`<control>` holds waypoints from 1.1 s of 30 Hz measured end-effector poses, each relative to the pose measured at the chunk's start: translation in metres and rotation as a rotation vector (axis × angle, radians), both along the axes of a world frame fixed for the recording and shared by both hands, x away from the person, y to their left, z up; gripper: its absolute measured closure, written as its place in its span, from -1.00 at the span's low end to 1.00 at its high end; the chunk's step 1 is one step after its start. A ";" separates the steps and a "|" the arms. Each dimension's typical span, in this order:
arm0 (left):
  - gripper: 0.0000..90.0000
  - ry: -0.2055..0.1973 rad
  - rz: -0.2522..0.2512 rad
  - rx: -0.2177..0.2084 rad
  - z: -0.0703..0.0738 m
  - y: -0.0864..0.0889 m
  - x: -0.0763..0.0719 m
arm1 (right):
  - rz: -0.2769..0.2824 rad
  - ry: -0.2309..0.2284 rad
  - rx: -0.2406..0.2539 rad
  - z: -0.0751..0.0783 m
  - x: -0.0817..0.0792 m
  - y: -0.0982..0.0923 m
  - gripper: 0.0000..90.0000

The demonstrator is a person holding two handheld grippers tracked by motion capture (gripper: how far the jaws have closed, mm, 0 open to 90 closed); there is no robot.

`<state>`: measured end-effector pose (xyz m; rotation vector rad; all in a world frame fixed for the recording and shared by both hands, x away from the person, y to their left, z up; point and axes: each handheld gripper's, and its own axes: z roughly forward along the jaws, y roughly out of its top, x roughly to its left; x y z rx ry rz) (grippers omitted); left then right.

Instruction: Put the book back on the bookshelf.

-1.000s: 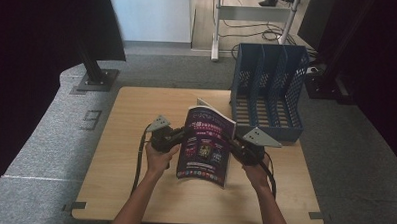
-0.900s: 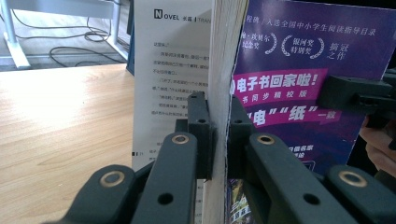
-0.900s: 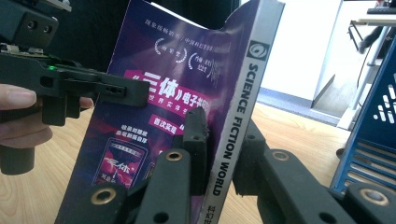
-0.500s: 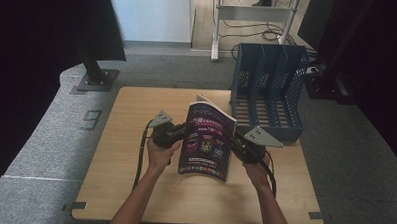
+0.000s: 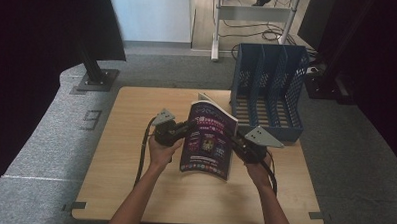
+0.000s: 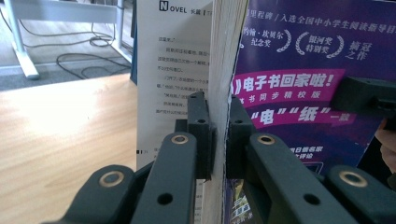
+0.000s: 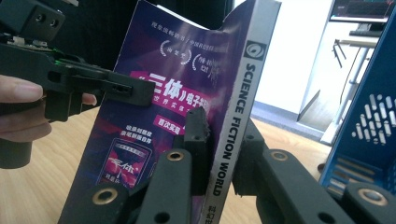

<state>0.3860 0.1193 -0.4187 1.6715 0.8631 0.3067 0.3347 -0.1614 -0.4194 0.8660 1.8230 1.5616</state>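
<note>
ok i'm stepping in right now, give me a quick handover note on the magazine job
Left gripper: shut on the magazine's page edge.
Right gripper: shut on its spine side.
Magazine: held up off the wooden table between both grippers, purple cover toward the person, one loose page fanned out behind.
Blue file rack: at the table's far right corner, slots look empty.
Done: magazine picked up.
Left, probably: carry it to the rack, slide it into a slot, release.
</note>
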 end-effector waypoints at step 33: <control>-0.14 -0.013 0.013 0.055 -0.003 -0.002 -0.006 | 0.073 -0.027 0.000 -0.009 -0.024 -0.006 0.79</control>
